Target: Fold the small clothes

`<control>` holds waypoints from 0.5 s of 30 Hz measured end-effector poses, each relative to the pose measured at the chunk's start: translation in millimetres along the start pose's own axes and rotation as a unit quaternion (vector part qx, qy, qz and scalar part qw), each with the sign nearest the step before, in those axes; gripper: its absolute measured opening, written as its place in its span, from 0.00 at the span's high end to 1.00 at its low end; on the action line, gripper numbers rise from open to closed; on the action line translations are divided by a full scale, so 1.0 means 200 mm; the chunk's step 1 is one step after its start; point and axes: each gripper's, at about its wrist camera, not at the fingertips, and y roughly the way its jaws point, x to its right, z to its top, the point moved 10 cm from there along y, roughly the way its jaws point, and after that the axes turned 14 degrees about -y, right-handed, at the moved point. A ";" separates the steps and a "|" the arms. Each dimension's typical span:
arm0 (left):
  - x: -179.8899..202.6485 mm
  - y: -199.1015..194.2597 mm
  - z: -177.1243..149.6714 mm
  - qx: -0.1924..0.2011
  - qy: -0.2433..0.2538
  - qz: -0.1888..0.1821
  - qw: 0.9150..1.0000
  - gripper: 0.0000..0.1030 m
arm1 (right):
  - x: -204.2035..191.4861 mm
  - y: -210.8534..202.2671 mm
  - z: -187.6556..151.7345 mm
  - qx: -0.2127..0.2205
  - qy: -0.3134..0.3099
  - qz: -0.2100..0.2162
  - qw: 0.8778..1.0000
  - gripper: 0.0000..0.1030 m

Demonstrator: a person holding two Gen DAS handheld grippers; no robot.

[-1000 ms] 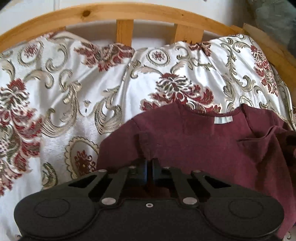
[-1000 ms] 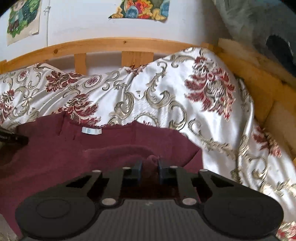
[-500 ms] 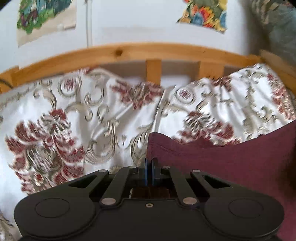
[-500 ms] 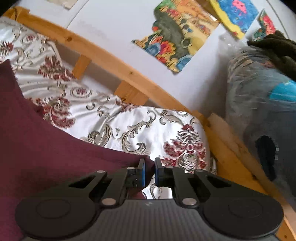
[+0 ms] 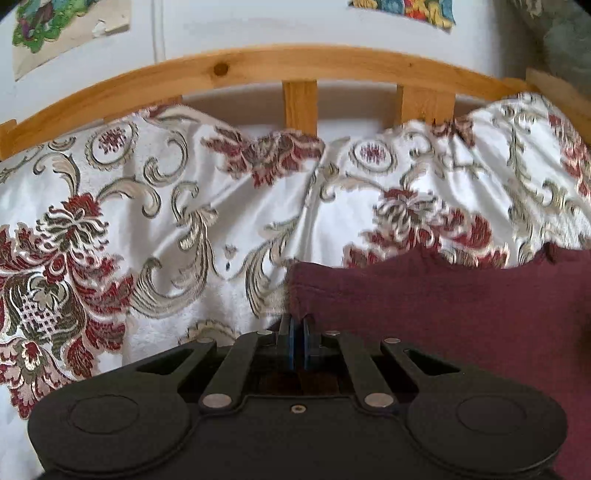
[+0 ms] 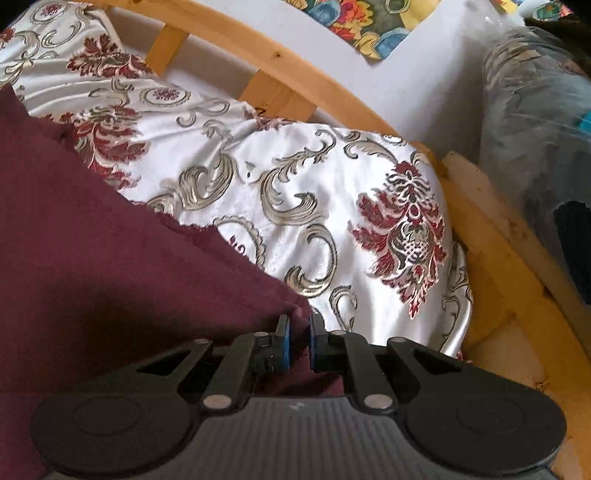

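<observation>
The maroon garment (image 5: 461, 314) is stretched between the two grippers over a white bedspread (image 5: 155, 229) patterned with red and gold flowers. The left gripper (image 5: 297, 325) has its jaws pressed together on the garment's left corner, the cloth running away from it to the right and filling the lower right of that view. The right gripper (image 6: 298, 325) is clamped on the opposite corner, a bunch of maroon fabric pinched between its blue pads (image 6: 284, 341); here the garment (image 6: 110, 258) spreads to the left and upward from the tool. The top edge between the two holds looks taut, though blur in the left view makes that uncertain. Behind the bedspread runs a wooden bed frame (image 5: 258, 66) with slats, and paper pictures (image 6: 354, 22) hang on the wall.
</observation>
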 end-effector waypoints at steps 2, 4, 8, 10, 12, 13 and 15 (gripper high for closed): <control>0.00 0.01 -0.01 -0.002 0.005 0.009 1.000 0.92 | 0.02 -0.02 0.00 0.007 0.021 0.012 1.000 0.83; 0.00 -0.01 -0.01 -0.003 0.013 0.021 1.000 0.85 | 0.06 -0.04 0.00 0.009 0.047 0.016 0.999 0.70; 0.02 -0.04 0.00 -0.004 0.004 0.008 1.000 0.48 | 0.13 -0.11 -0.04 0.006 0.098 0.020 0.995 0.37; 0.02 -0.07 0.01 0.000 -0.005 0.005 1.000 0.33 | 0.16 -0.16 -0.07 -0.002 0.117 0.019 0.993 0.31; 0.02 -0.11 0.03 0.005 -0.015 0.008 1.000 0.20 | 0.19 -0.21 -0.09 -0.002 0.125 0.013 0.992 0.20; 0.01 -0.12 0.04 0.008 -0.019 0.008 1.000 0.18 | 0.20 -0.24 -0.09 0.001 0.124 0.007 0.992 0.13; 0.00 -0.17 0.05 0.015 -0.028 0.009 0.999 0.14 | 0.22 -0.28 -0.11 0.004 0.119 -0.003 0.993 0.09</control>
